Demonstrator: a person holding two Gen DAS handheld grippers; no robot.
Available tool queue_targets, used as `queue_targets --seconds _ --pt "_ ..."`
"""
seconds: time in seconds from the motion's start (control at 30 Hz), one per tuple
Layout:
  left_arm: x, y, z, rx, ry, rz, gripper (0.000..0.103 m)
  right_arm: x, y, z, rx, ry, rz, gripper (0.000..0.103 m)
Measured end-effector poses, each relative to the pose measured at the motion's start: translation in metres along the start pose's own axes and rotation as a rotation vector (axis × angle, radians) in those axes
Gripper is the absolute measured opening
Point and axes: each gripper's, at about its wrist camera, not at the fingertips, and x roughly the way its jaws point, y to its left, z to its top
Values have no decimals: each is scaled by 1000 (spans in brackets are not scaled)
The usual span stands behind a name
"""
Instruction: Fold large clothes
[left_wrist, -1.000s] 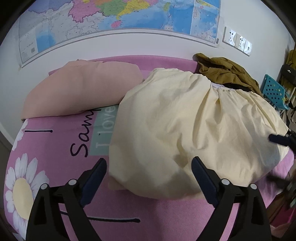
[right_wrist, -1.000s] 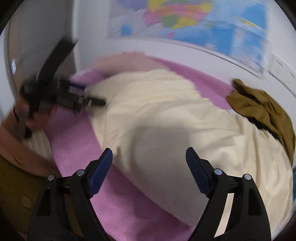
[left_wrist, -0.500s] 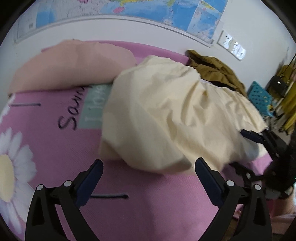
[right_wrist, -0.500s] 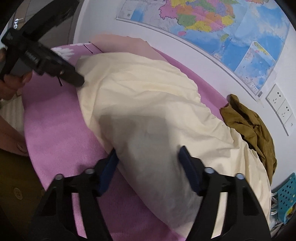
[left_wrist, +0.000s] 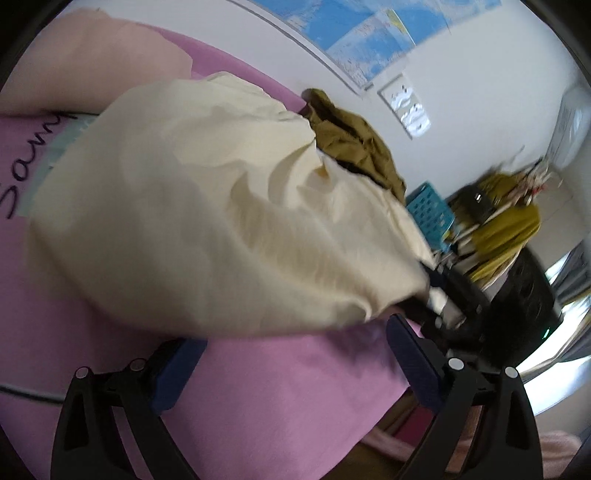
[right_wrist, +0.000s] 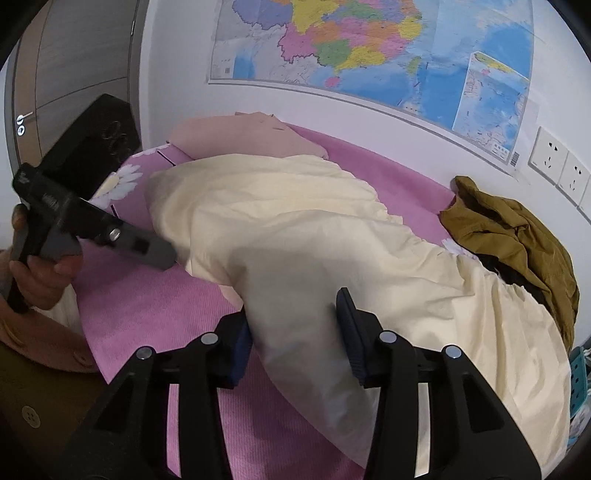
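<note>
A large cream garment (right_wrist: 314, 229) lies bunched across the pink bed cover (right_wrist: 155, 295). My right gripper (right_wrist: 295, 339) straddles a raised fold at the garment's near edge. Its jaws are closing, the fold is between the blue pads, and they do not visibly pinch it. My left gripper (left_wrist: 291, 354) stands open at the garment's (left_wrist: 203, 221) other near edge, with the hem lapping over its left pad. In the right wrist view a hand holds the left gripper (right_wrist: 166, 256) low on the bed, its tip at the cloth's edge. The right gripper (left_wrist: 443, 295) appears blurred at the cloth's right corner.
A crumpled olive garment (right_wrist: 517, 236) lies beyond the cream one by the wall. A peach pillow (right_wrist: 240, 136) sits at the bed's far end. A wall map (right_wrist: 369, 48) and sockets (right_wrist: 554, 162) are behind. A blue crate (left_wrist: 430, 210) and clutter stand past the bed's right edge.
The right jaws have narrowed from wide apart to close around the cloth's fold. The left gripper has tilted and swung right, and the hem now reaches its pads.
</note>
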Motion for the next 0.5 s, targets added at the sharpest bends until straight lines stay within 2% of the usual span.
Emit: queue_targets --seconds 0.07,0.27,0.4,0.5 --pt "1 3 4 -35 -21 -46 93 0 -1 -1 12 -3 8 42" --pt "7 12 19 -129 -84 -95 93 -1 -3 -2 39 -12 26 42" --pt "22 7 31 -144 -74 -91 93 -1 -5 -3 67 -15 40 42" --pt "36 1 41 -133 -62 -42 93 -1 -7 -4 91 -15 52 42"
